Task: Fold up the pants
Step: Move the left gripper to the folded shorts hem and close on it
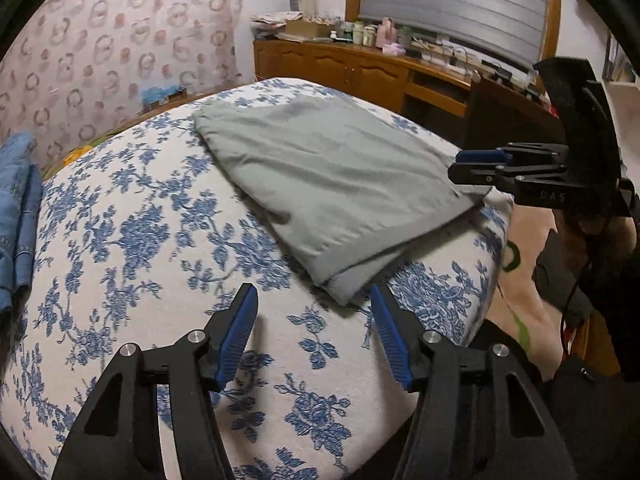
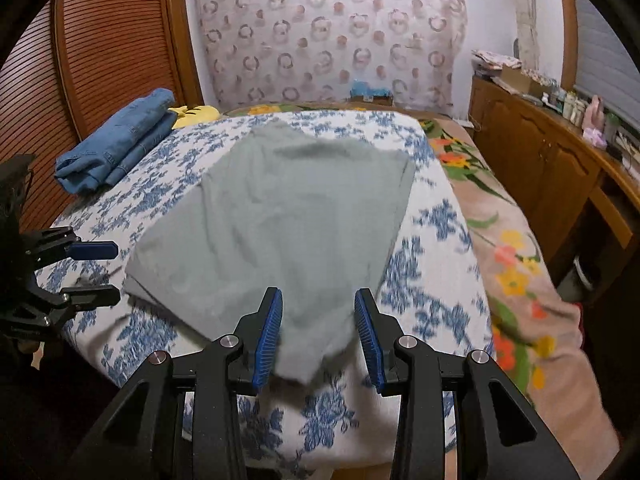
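Note:
Grey pants point(image 1: 328, 184) lie folded in layers on the blue-flowered bedspread point(image 1: 132, 248); they also show in the right wrist view point(image 2: 276, 224). My left gripper point(image 1: 314, 302) is open and empty, its fingers apart just short of the pants' near corner. My right gripper point(image 2: 318, 310) is open, with the pants' near corner lying between its fingers, not pinched. In the left wrist view the right gripper point(image 1: 460, 166) hovers at the pants' right edge. In the right wrist view the left gripper point(image 2: 108, 270) stands open at the pants' left edge.
Folded blue jeans point(image 2: 120, 140) lie at the bed's far left, also in the left wrist view point(image 1: 18, 216). A wooden sideboard point(image 2: 532, 160) with bottles runs along the right. A flowered blanket point(image 2: 516, 264) covers the bed's right side. A slatted wardrobe door point(image 2: 108, 44) stands left.

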